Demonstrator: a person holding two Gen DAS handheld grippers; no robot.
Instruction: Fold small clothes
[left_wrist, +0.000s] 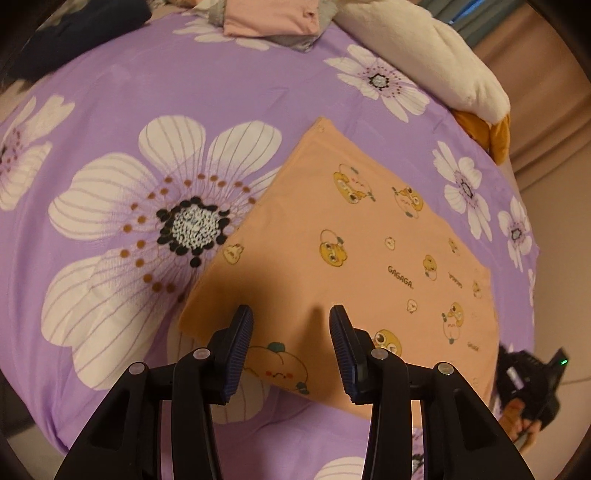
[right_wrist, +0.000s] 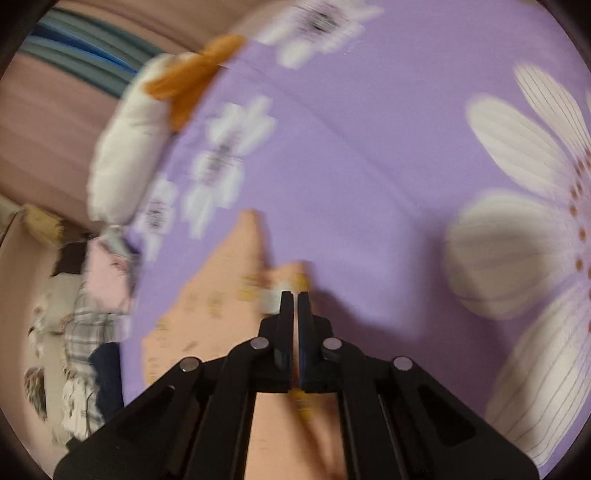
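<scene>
Warm indoor light, one feed sharp, one smeared.
My left wrist view is crisp, with gripper shadow on the peach garment (left_wrist: 332, 240); my right view is motion-blurred, edges bowed and vignetted.

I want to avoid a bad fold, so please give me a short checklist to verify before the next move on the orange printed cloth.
1. Left gripper open above the orange cartoon-print cotton garment: ok.
2. Garment lies flat on the purple flowered bedsheet: ok.
3. Right gripper shut on garment fabric: cannot tell, the picture is blurred.
4. Folded pink cloth pile apart from the garment: ok.
5. White plush pillow not touching the garment: ok.
</scene>
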